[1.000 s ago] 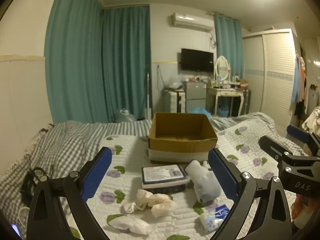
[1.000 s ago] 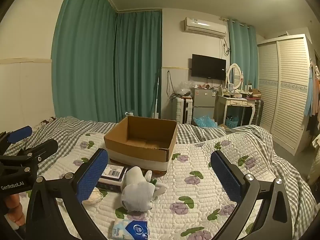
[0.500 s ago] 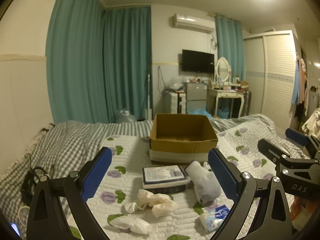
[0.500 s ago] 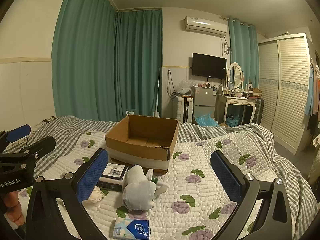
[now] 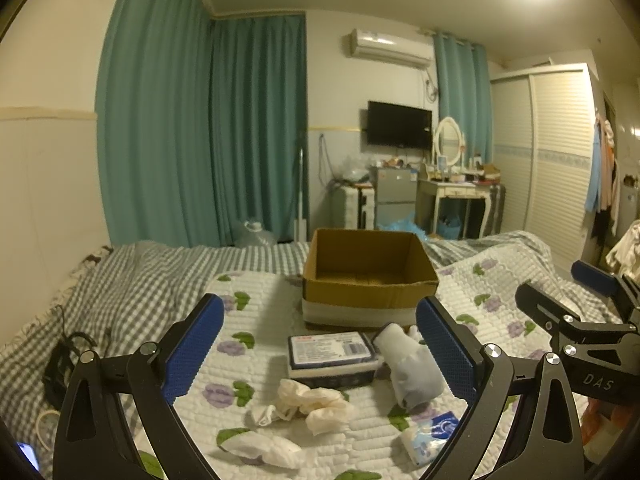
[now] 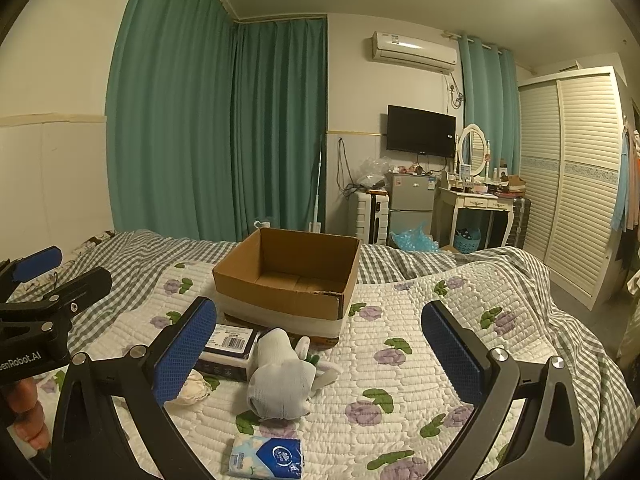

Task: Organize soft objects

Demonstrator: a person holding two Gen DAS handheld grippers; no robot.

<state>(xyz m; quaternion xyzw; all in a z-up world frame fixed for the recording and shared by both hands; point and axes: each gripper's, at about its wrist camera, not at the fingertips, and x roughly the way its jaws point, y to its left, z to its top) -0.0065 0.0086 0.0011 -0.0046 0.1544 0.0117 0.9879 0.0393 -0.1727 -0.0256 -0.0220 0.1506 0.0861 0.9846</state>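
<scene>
An open cardboard box stands empty on the quilted bed. In front of it lie a dark flat packet, a rolled grey-white sock, crumpled cream gloves, a white cloth and a blue tissue pack. My left gripper hovers open above these items, holding nothing. My right gripper is also open and empty, over the sock and the quilt to its right; it also shows in the left wrist view, as the right gripper at the edge.
A checked blanket covers the bed's left and far side, with black cables on it. Beyond the bed stand teal curtains, a small fridge, a dressing table and a louvred wardrobe. A hand grips the left tool.
Both grippers have drifted very slightly; the scene sits a touch lower in the right wrist view. No object has moved and both stay open.
</scene>
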